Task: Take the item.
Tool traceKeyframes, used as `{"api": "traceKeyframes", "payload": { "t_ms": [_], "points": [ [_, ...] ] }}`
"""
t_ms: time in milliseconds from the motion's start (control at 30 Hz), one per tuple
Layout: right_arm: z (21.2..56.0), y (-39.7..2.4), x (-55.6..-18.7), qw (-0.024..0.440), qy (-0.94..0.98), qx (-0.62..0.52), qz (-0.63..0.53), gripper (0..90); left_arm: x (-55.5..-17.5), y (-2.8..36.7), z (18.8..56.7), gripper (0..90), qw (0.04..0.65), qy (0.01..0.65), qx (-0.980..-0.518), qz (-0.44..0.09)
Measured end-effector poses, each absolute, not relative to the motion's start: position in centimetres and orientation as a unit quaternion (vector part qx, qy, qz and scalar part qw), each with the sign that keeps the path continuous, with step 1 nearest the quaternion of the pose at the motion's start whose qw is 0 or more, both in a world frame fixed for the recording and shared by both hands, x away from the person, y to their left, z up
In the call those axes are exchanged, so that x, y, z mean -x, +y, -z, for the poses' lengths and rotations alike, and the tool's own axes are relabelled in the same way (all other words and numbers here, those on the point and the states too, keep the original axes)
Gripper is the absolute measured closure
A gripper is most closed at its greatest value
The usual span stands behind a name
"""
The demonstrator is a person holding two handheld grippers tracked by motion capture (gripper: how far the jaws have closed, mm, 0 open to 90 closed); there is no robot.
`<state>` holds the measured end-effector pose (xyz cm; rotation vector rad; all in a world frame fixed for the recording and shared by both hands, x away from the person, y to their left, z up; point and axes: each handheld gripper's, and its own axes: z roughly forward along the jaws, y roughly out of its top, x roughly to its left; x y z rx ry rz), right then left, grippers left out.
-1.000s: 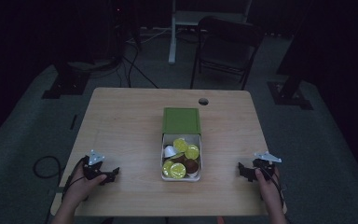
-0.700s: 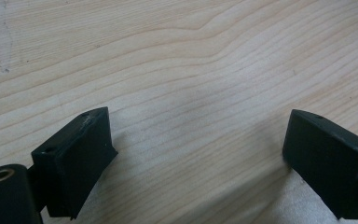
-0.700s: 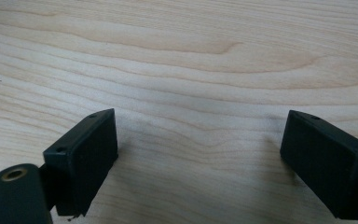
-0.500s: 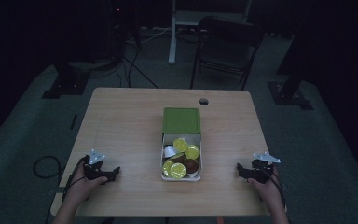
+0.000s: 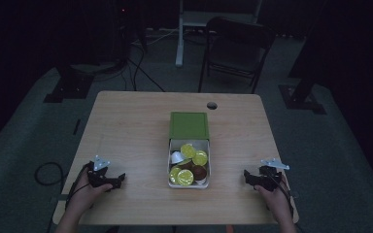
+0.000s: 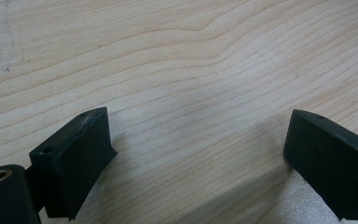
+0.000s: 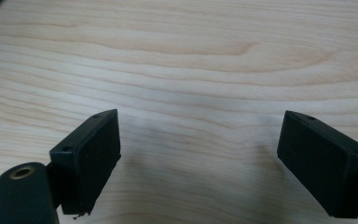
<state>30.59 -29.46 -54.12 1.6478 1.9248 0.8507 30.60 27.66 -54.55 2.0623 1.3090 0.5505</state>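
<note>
Dark room, wooden bench: both tools spread and empty, left tool, right tool just closing slightly; I judge pre-grasp, next reach into centre capsule box.

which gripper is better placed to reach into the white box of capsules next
Roughly even, slightly the right. The right gripper and the left gripper both rest open and empty on the table, either side of the white box; the right looks marginally closer.
</note>
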Motion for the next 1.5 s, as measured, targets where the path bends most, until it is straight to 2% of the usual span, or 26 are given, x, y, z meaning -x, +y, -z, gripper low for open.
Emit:
{"api": "traceKeyframes", "payload": {
  "t_ms": [667, 1100, 1500],
  "points": [
    [50.0, -24.4, -29.5, 0.209, 0.724, -0.545, -0.368, 14.8, -30.6, 27.6, 54.6, 7.7, 0.313, 0.497, -0.782, -0.208],
    [45.8, -20.9, -28.2, 0.224, 0.734, -0.494, -0.409, 17.2, -30.6, 27.7, 54.6, 7.7, 0.313, 0.497, -0.782, -0.208],
    [43.4, -18.0, -27.2, 0.222, 0.746, -0.449, -0.440, 17.2, -30.6, 27.6, 54.6, 7.7, 0.313, 0.497, -0.782, -0.208]
  ]
}}
